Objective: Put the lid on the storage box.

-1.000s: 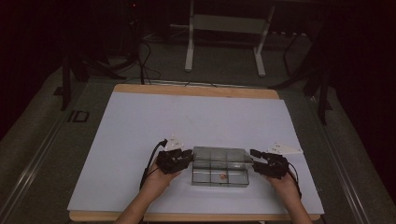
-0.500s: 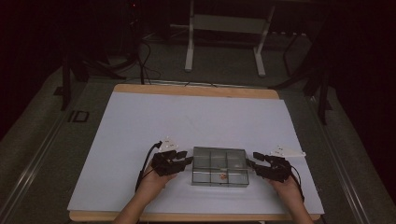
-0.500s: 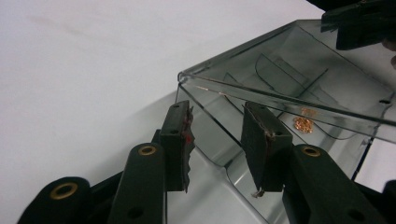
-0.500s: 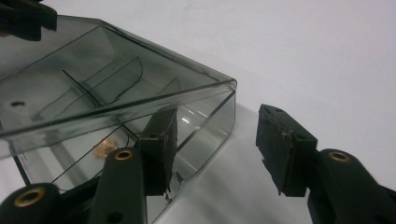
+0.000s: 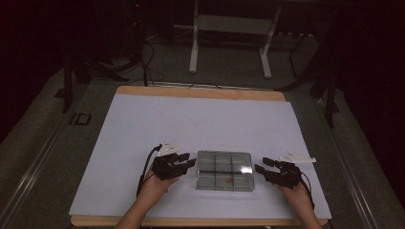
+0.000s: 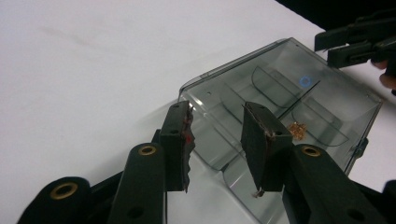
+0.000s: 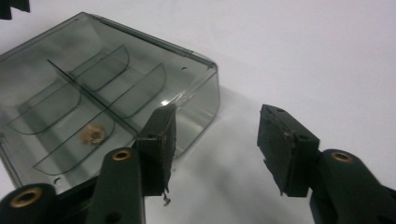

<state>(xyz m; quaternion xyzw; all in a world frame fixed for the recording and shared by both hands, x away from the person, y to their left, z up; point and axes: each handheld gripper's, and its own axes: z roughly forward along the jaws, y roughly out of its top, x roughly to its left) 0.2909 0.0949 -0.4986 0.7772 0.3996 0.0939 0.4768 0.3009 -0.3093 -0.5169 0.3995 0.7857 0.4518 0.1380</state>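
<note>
From the high view, a clear box (image 5: 224, 171) with a closed lid sits near the front edge of the white-covered bench (image 5: 143, 124), between the two hands. The left gripper (image 5: 187, 161) is just beside its left end and the right gripper (image 5: 261, 167) a little off its right end; whether either touches it is hard to tell from up here.

The left gripper view settles more: the left gripper (image 6: 215, 140) has its jaws partly open above the box's (image 6: 289, 107) near corner, gripping nothing, having just widened. A small orange piece (image 6: 297, 130) lies inside one compartment.

In the right gripper view, the right gripper (image 7: 215, 149) stands open over bare bench beside the box's (image 7: 93, 93) corner, holding nothing, its jaws lately spreading.
</note>
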